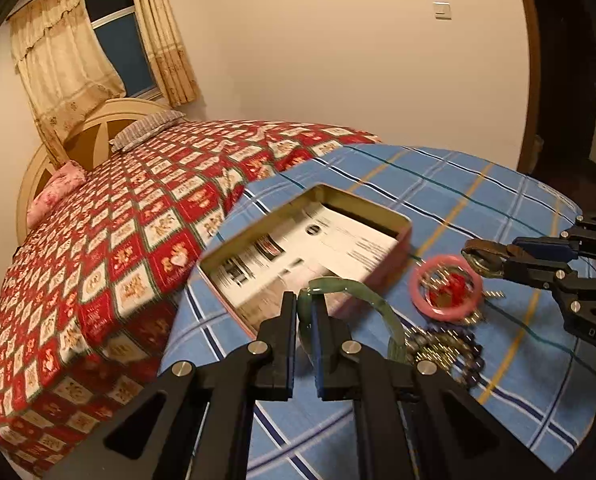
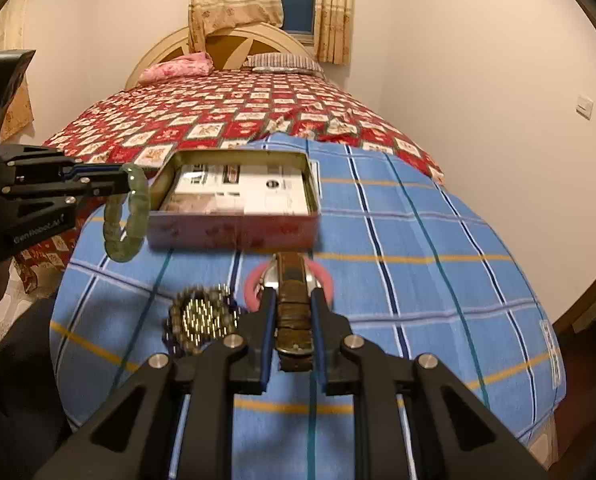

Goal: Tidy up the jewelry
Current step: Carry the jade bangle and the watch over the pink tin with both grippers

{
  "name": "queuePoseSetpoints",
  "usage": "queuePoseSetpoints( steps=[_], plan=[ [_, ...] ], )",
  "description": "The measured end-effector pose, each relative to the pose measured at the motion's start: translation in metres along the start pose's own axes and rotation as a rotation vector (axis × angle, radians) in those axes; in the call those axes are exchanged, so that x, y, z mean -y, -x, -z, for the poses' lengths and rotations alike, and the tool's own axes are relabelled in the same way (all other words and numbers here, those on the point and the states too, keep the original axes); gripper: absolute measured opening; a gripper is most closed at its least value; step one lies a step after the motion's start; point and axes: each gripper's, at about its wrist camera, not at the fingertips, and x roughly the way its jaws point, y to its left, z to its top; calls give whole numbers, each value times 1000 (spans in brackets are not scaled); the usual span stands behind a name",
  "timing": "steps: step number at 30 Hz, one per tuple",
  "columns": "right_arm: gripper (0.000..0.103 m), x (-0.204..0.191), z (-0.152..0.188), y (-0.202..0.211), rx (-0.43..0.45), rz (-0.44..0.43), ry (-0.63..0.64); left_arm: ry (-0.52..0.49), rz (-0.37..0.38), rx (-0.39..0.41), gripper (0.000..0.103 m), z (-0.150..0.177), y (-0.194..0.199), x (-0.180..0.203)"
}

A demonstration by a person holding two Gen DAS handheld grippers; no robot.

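My left gripper (image 1: 307,300) is shut on a green jade bangle (image 1: 378,304) and holds it in the air beside the open tin box (image 1: 404,240); the left gripper (image 2: 128,184), bangle (image 2: 124,216) and tin (image 2: 234,232) also show in the right wrist view. My right gripper (image 2: 292,300) is shut on a brown-strap wristwatch (image 2: 294,304), just above the blue plaid cloth; the right gripper (image 1: 478,256) also shows in the left wrist view. A pink ring-shaped bangle (image 1: 446,290) and a beaded bracelet pile (image 1: 446,348) lie on the cloth.
The blue plaid cloth (image 2: 418,260) covers a small table at the foot of a bed with a red patterned cover (image 2: 238,112). Printed paper lines the tin (image 2: 242,192). A wall and a door frame stand to the right.
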Motion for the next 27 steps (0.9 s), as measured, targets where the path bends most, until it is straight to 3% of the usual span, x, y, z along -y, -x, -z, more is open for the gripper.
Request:
queuePoseSetpoints(
  steps=[12, 27],
  plan=[
    [19, -4, -56, -42, 6, -24, 24, 43, -70, -28, 6, -28, -44, -34],
    [19, -10, -83, -80, -31, -22, 95, 37, -112, -72, 6, -36, -84, -49]
  ],
)
